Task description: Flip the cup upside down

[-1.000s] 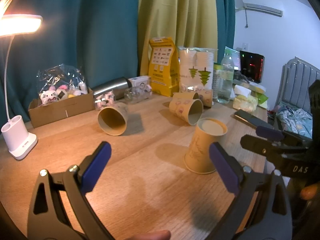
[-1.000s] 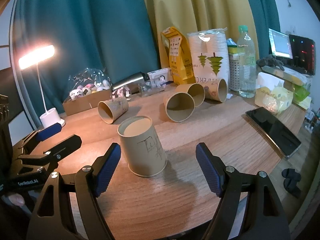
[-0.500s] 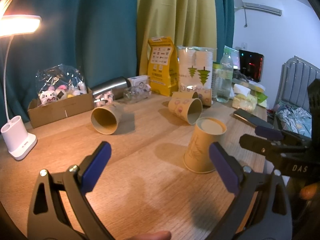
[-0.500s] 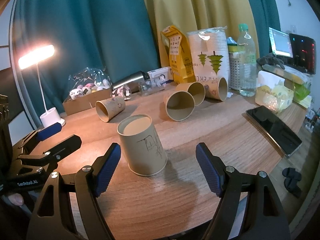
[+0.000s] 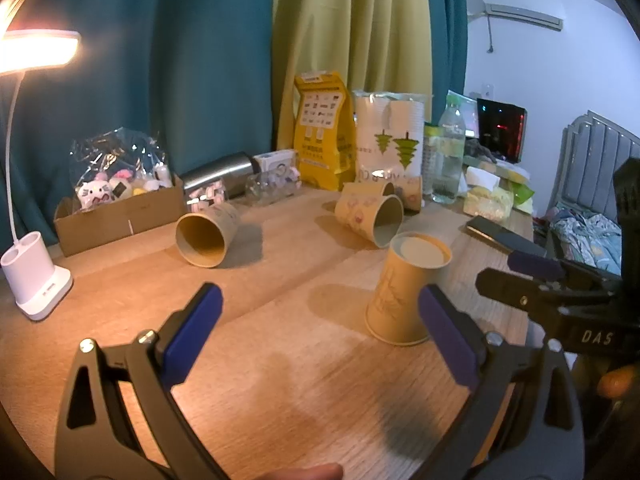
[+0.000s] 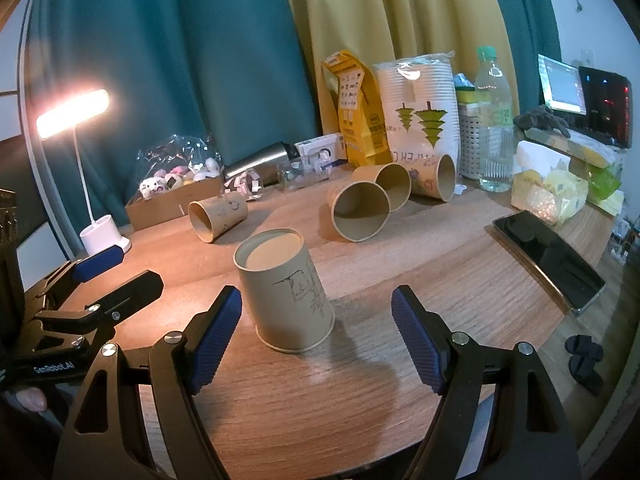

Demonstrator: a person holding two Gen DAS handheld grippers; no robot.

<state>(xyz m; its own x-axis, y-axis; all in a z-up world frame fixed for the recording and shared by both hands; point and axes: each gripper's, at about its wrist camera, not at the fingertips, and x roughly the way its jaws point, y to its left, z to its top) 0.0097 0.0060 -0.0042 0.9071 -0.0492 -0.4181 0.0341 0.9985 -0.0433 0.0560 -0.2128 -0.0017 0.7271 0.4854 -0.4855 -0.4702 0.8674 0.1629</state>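
Note:
A tan paper cup point(image 6: 286, 292) stands upside down on the wooden table point(image 6: 400, 276), base up, just ahead of my open right gripper point(image 6: 316, 340). It shows in the left wrist view point(image 5: 404, 292) too, at the right of my open, empty left gripper point(image 5: 320, 332). Another paper cup point(image 5: 208, 234) lies on its side farther back left, mouth toward me; it also shows in the right wrist view point(image 6: 216, 218). Three more cups point(image 6: 362, 214) lie on their sides at the back.
A white desk lamp point(image 5: 36, 276) stands far left. A cardboard box of toys point(image 5: 116, 212), a steel flask point(image 5: 218, 176), a yellow bag point(image 5: 322, 136), a sleeve of cups point(image 6: 416, 108) and a water bottle point(image 6: 494, 120) line the back. A phone point(image 6: 548, 258) lies right.
The lone cup lying at the back left has rolled a little further left. The upside-down cup and both grippers have hardly moved.

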